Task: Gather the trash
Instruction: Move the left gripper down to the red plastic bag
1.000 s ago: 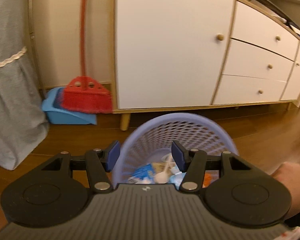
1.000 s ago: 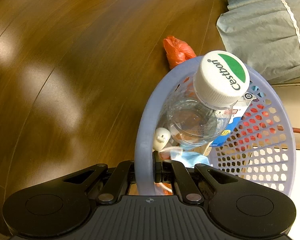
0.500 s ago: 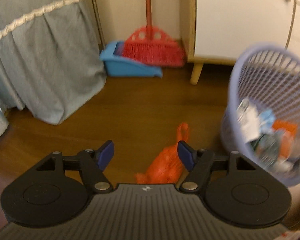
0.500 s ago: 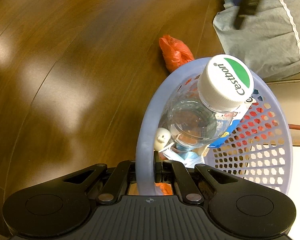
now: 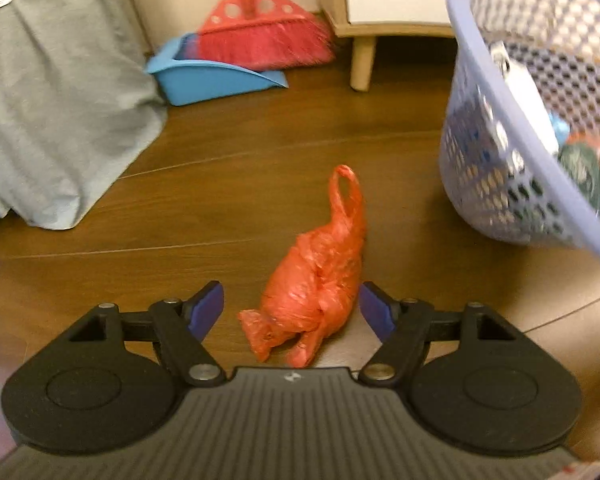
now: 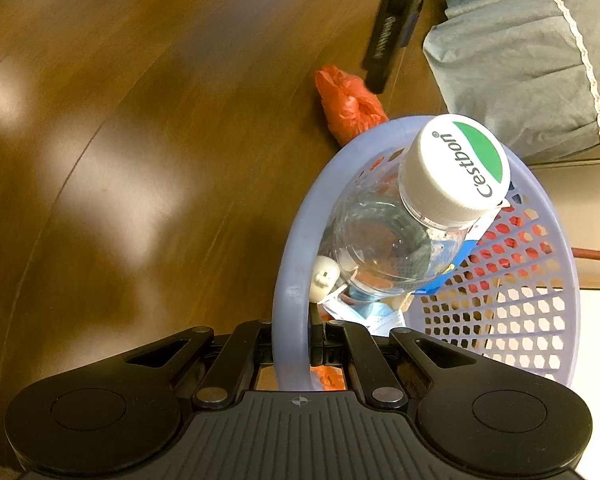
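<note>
On the wooden floor, the crumpled orange plastic bag (image 5: 316, 280) now sits between the wide-open left claw (image 5: 291, 306), which has swung away from the lavender basket (image 5: 480, 92) (right claw (image 6: 315, 336) clamped on its rim); pickup looks next.

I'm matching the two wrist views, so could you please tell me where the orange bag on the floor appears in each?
Left wrist: orange bag lies low in the centre, between the open jaws of the left gripper.
Right wrist: the bag is upper centre, just beyond the basket rim.
Shared landmark: the lilac basket, at the right in both views.
</note>
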Action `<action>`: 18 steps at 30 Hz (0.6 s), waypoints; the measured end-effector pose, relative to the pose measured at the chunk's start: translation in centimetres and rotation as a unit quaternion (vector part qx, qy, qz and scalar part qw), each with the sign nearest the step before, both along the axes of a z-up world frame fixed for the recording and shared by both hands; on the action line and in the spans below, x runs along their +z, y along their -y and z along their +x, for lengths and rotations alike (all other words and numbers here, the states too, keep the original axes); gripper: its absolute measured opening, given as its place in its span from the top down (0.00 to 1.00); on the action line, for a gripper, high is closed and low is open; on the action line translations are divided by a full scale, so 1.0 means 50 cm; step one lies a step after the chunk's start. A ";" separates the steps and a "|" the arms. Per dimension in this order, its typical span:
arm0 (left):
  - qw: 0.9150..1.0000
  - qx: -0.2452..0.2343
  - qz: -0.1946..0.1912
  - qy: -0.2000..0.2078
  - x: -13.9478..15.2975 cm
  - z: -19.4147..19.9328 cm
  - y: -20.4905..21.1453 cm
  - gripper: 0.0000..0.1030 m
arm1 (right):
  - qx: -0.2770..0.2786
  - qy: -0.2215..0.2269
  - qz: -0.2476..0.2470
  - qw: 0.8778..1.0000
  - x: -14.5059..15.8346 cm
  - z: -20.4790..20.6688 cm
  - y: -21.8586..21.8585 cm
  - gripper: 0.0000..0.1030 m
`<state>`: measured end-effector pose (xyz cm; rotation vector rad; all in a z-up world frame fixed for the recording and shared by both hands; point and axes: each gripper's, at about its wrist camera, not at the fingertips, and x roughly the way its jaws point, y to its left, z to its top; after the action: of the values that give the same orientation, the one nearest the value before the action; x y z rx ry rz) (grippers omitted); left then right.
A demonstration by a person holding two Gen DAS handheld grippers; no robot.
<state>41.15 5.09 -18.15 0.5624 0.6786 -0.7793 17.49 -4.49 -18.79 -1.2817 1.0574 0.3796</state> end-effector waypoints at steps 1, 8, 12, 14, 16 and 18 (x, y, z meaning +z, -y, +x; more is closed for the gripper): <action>1.000 -0.004 0.005 -0.002 -0.009 0.002 0.007 0.31 | 0.001 0.001 -0.001 1.000 -0.002 0.000 0.002 1.00; 0.999 -0.026 0.041 0.008 -0.074 0.019 0.046 0.31 | -0.002 0.007 -0.002 1.000 -0.009 0.008 0.011 1.00; 0.998 -0.027 0.057 0.012 -0.105 0.030 0.059 0.31 | 0.000 0.009 -0.001 1.000 -0.012 0.004 0.008 1.00; 0.998 -0.027 0.062 0.011 -0.116 0.034 0.064 0.32 | -0.001 0.009 -0.001 1.000 -0.013 0.006 0.009 1.00; 0.997 -0.031 0.072 0.013 -0.125 0.033 0.070 0.36 | -0.001 0.009 -0.002 1.000 -0.013 0.006 0.009 1.00; 0.996 -0.031 0.080 0.012 -0.131 0.032 0.075 0.43 | -0.001 0.010 -0.002 1.000 -0.015 0.005 0.012 1.00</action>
<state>42.74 1.36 -24.71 0.7397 0.7068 -0.7785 17.72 -5.11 -19.53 -1.2850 1.0429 0.3634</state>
